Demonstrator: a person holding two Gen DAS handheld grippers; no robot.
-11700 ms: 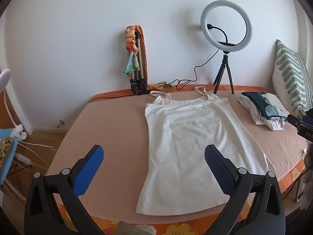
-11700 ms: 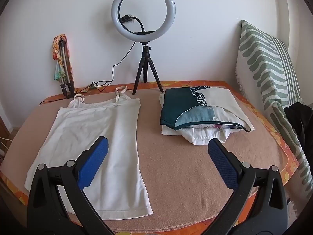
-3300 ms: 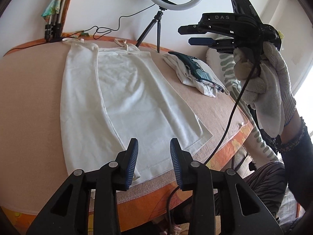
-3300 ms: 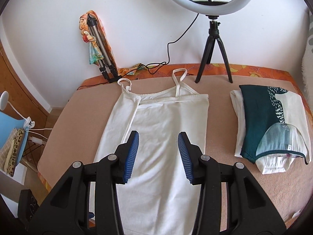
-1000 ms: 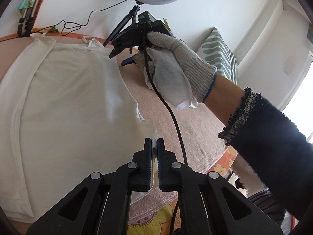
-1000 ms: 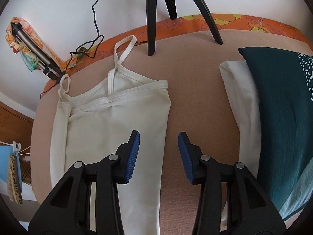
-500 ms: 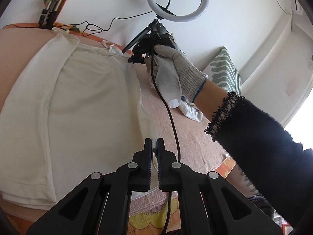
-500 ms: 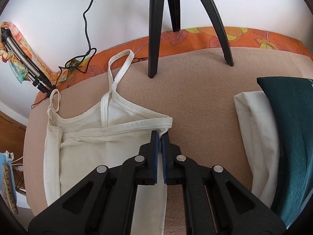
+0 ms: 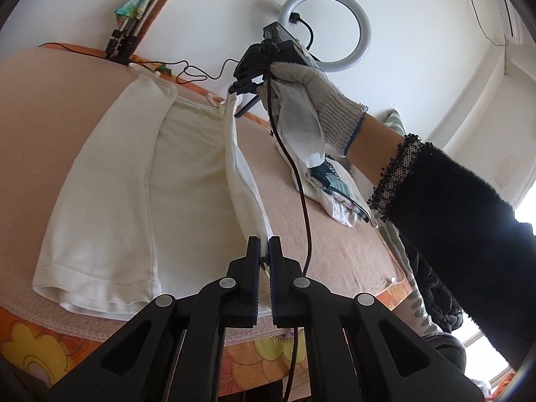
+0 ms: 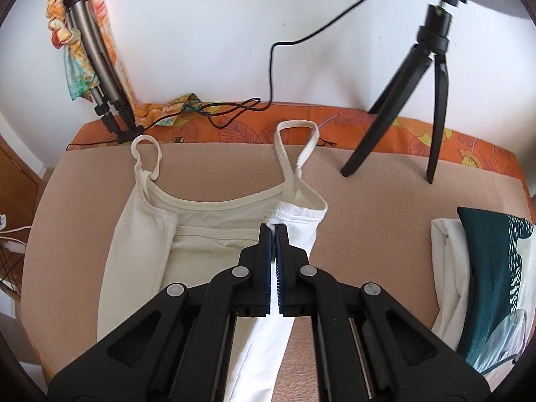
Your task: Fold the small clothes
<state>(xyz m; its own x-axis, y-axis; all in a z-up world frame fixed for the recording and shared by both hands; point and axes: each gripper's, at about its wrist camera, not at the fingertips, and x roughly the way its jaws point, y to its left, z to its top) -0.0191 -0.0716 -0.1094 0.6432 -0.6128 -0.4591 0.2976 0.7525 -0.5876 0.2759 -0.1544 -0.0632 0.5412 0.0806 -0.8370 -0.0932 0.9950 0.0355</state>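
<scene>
- We have the white camisole [image 9: 187, 167] lying on the pink-covered table [image 9: 50, 100], its far long side already folded in, its near-right edge lifted off the cloth.
- Our left gripper [image 9: 264, 246] has its fingers pressed together on the hem end of that lifted edge; our right gripper [image 10: 274, 234] is likewise pinched closed on the top corner beside the strap [image 10: 294, 154].
- Only a thin bite of fabric sits in each pinch, so we judge that a jerk or uneven pull could slip a corner free and drop the edge short of the fold line.
- If our two hands travel at different heights or speeds, the edge between them could twist or sag, leaving a crooked, wrinkled fold.
- The loose strap may trail and end up bunched under the panel.
- The right gripper's cable [image 9: 301, 194] hangs just beside the raised edge and could drag across it.
- The folded clothes pile [image 10: 482, 268] lies near; a wide swing could disturb it.
</scene>
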